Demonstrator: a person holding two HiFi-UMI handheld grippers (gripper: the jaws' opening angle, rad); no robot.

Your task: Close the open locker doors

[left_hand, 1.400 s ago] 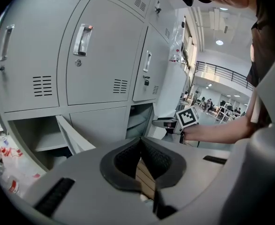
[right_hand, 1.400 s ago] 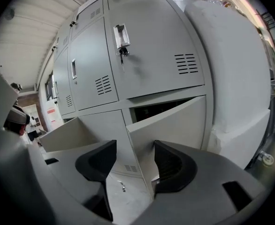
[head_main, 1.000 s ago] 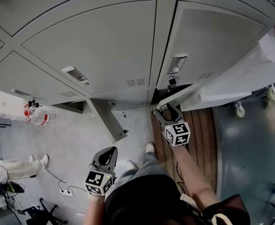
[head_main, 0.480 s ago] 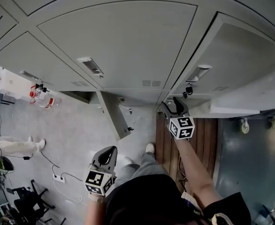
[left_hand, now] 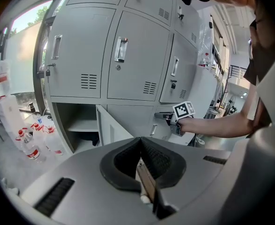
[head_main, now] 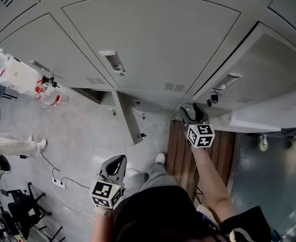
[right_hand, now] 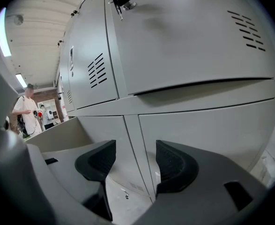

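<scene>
Two grippers, one door plainly open. Right gripper (head_main: 193, 113) (right_hand: 130, 161): jaws apart, nothing between them, tips up against the bottom row of the lockers (head_main: 153, 44), aimed at the upright seam (right_hand: 136, 139) between two lower panels. Both panels look flush, though the close view leaves the latching unclear. Left gripper (head_main: 116, 163) (left_hand: 140, 157): jaws together, empty, held low and back from the lockers, facing them. Door (head_main: 128, 119) (left_hand: 110, 128): bottom row, left of the right gripper, swung well out over the floor, with its dark compartment (left_hand: 79, 123) exposed. A shoe (head_main: 160, 159) stands near the door's free edge. Boards (head_main: 180, 150) lie below the right gripper; bottles (head_main: 51, 96) stand on the floor further left. Step in hand, as judged: seat the lower right panel, then shut the swung door. To do it well, press squarely with the jaw tips near the latch side, not the hinge. For the swung door, the left gripper is nearer: meet its outer face near the free edge, follow the arc until flush, and keep the foot out of its path.
</scene>
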